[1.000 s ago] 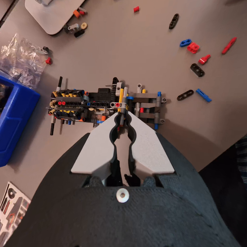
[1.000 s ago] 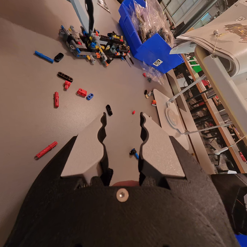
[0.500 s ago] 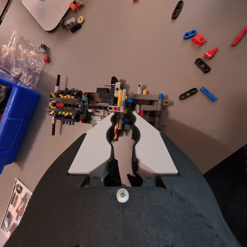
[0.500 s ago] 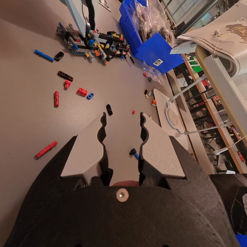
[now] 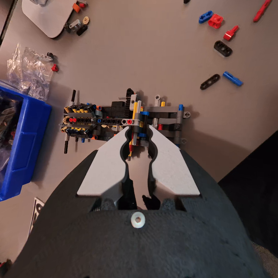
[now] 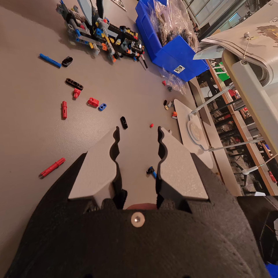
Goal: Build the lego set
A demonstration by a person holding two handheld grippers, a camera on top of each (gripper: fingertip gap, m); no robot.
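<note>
The half-built lego model (image 5: 114, 118) lies flat on the grey table, a long frame of black, grey, yellow and blue parts. My left gripper (image 5: 138, 127) is open, its fingertips on either side of the model's middle section with the yellow and grey upright bars. The model also shows in the right wrist view (image 6: 105, 37), with the left gripper (image 6: 93, 22) over it. My right gripper (image 6: 138, 127) is open and empty, low over the table. A small black-and-blue pin (image 6: 151, 171) lies by its right finger.
Loose parts lie right of the model: red connector (image 5: 215, 21), black beam (image 5: 209, 82), blue pin (image 5: 232, 78), red pin (image 6: 52, 167). A blue bin (image 5: 22, 142) with bags stands left. A white stand base (image 6: 194, 130) and instruction booklet (image 6: 248, 30) are behind. Across from one pair of fingers to the other is roughly 20 cm. The small black-and-blue pin (image 6: 151, 171) is closer to my right gripper, around 9 cm from its tips; the left tips are 30 cm off.
My left gripper was shut on the model's middle bars and has opened, letting go. The right gripper has stayed open and still.
</note>
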